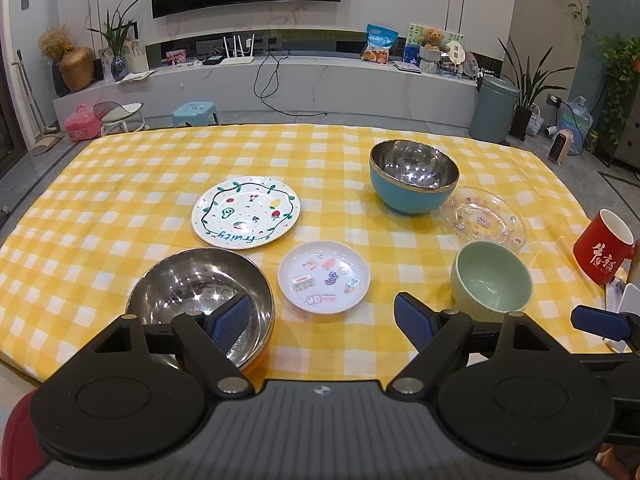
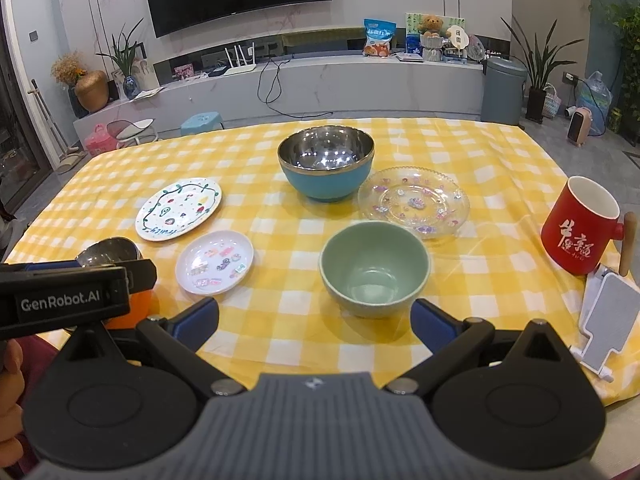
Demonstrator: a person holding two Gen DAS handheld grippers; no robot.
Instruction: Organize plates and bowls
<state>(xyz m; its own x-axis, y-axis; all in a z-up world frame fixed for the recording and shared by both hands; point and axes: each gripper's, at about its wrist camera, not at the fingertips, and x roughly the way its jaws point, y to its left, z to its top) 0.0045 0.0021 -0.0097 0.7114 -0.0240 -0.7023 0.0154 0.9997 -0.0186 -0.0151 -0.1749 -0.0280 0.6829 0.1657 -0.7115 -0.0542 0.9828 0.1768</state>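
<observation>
On the yellow checked tablecloth (image 1: 328, 152) lie a white "Fruity" plate (image 1: 245, 212) (image 2: 178, 209), a small white sticker dish (image 1: 324, 282) (image 2: 215, 262), a clear glass plate (image 1: 486, 218) (image 2: 414, 201), a blue steel-lined bowl (image 1: 414, 176) (image 2: 326, 168), a green bowl (image 1: 492, 278) (image 2: 375, 274) and an orange steel-lined bowl (image 1: 200, 292) (image 2: 109, 251). My left gripper (image 1: 324, 322) is open, its left finger over the orange bowl's rim. My right gripper (image 2: 316, 320) is open just short of the green bowl, holding nothing.
A red mug (image 1: 602, 246) (image 2: 580, 226) with a wooden handle stands at the right edge, a white phone stand (image 2: 604, 320) beside it. A person's hand (image 2: 10, 368) shows at the far left. A TV bench, stools and plants stand beyond the table.
</observation>
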